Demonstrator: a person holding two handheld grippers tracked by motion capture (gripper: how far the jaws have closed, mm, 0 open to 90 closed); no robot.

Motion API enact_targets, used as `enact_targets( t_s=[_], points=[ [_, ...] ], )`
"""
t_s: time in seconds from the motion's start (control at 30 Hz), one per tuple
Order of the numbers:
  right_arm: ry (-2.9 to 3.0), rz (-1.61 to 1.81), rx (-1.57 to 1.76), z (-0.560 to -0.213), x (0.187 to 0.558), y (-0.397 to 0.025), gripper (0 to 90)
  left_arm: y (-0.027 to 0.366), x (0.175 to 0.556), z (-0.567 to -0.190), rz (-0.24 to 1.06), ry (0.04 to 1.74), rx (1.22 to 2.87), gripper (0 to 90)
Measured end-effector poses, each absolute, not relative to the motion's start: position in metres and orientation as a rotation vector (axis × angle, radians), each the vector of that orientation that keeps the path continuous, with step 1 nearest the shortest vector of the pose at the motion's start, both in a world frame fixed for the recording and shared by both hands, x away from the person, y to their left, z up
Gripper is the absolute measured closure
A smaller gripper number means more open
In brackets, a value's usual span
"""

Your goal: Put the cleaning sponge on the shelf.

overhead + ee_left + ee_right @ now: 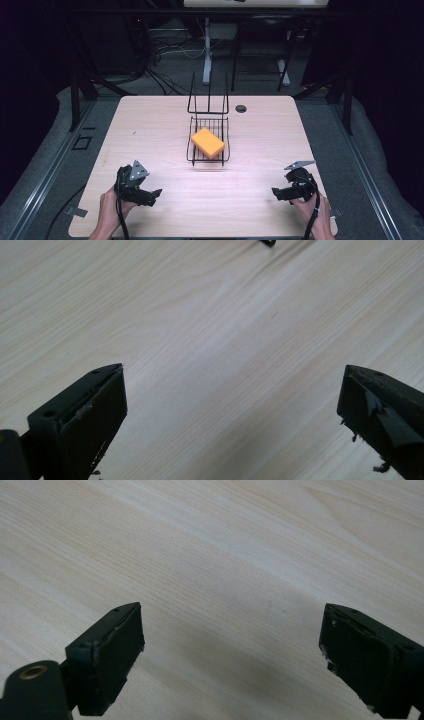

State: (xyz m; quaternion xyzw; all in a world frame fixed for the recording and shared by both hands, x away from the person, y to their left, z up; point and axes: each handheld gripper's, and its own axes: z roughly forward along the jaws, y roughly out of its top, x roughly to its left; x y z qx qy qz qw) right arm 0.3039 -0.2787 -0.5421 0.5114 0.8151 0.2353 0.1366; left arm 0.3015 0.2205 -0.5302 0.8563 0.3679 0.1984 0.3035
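A pale wooden counter (150,130) is seen in a dark room. An orange sponge (207,142) is carried by a wire basket (191,150). Both the left tongs (232,410) and right tongs (232,655) are held wide apart and empty.

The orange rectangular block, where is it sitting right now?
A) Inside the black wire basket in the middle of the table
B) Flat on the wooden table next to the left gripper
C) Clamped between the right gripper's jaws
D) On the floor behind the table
A: in the high view the orange rectangular block lies inside the black wire basket at mid-table, far from both open grippers near the front edge.
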Motion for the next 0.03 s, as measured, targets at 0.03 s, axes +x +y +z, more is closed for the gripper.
enact_targets(
  t_s=[0.03],
  points=[
    [2.365, 0.676, 1.481, -0.5430, 0.3046, -0.2788, 10.5, 0.2214, 0.3022, -0.5312, 0.520, 0.974, 2.266, 0.0]
  ],
)
